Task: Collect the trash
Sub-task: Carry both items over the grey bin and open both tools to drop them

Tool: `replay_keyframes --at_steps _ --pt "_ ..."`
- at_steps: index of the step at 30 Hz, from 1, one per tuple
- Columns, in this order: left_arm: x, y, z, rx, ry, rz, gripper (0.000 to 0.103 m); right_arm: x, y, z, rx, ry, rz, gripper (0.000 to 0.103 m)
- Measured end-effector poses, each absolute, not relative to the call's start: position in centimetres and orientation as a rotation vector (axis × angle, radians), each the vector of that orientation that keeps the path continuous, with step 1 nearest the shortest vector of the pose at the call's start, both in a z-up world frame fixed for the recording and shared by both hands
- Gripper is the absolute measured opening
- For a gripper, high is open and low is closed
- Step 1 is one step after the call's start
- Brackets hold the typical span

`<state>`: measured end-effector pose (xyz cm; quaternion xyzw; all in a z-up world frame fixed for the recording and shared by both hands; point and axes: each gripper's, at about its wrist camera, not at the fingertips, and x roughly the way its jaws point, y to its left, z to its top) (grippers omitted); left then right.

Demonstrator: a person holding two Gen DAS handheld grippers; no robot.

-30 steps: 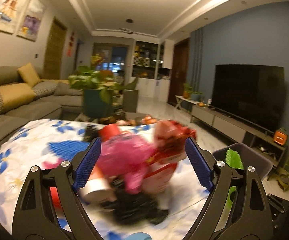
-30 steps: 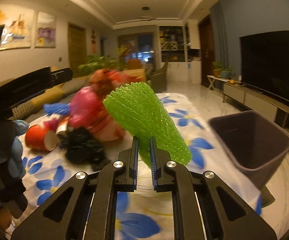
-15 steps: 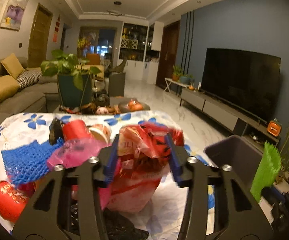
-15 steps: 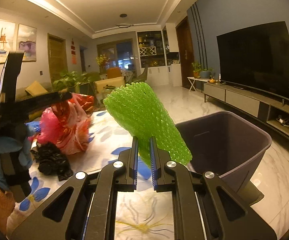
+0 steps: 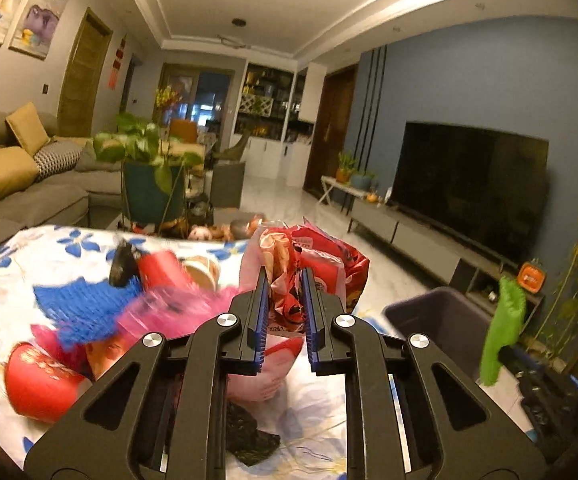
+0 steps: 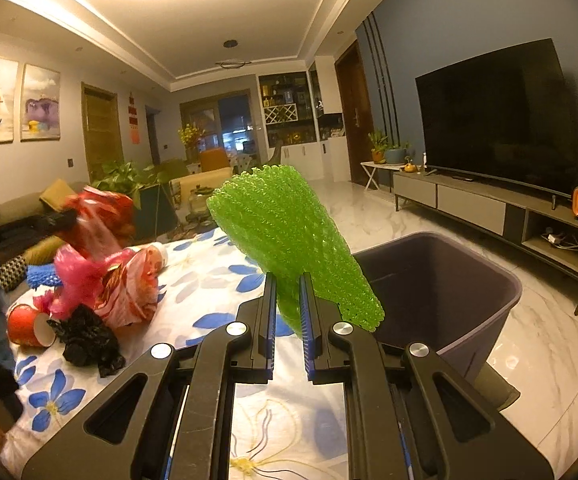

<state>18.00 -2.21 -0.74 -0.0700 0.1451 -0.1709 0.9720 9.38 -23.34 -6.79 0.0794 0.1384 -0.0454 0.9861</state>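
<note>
The left gripper (image 5: pixel 283 300) pointed level over the table, jaws clamped on a red snack bag (image 5: pixel 313 264). The right gripper (image 6: pixel 288 312) pinched green foam netting (image 6: pixel 289 232), the grey bin (image 6: pixel 449 280) just right of its jaws.

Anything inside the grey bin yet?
The grey bin shows only bare inner walls where its opening is visible. Green foam net, held by the right tongs, covers the bin's left part, and its bottom isn't visible.
</note>
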Motion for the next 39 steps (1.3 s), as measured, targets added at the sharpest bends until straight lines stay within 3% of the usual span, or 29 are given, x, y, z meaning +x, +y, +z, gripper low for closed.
replay_keyframes --at_steps 13,27,39 --pt "16.4 -8.1 1.6 -0.066 0.221 -0.413 0.015 9.0 -25.2 -4.8 0.145 0.195 -0.167 0.012" --pt "20.0 -20.9 -1.8 -0.017 0.274 -0.623 0.015 10.3 -30.4 -3.6 0.135 0.142 -0.258 0.012" --pt "22.5 -24.4 -4.3 -0.018 0.313 -0.669 0.015 11.7 -31.6 -5.0 0.142 0.154 -0.254 0.012"
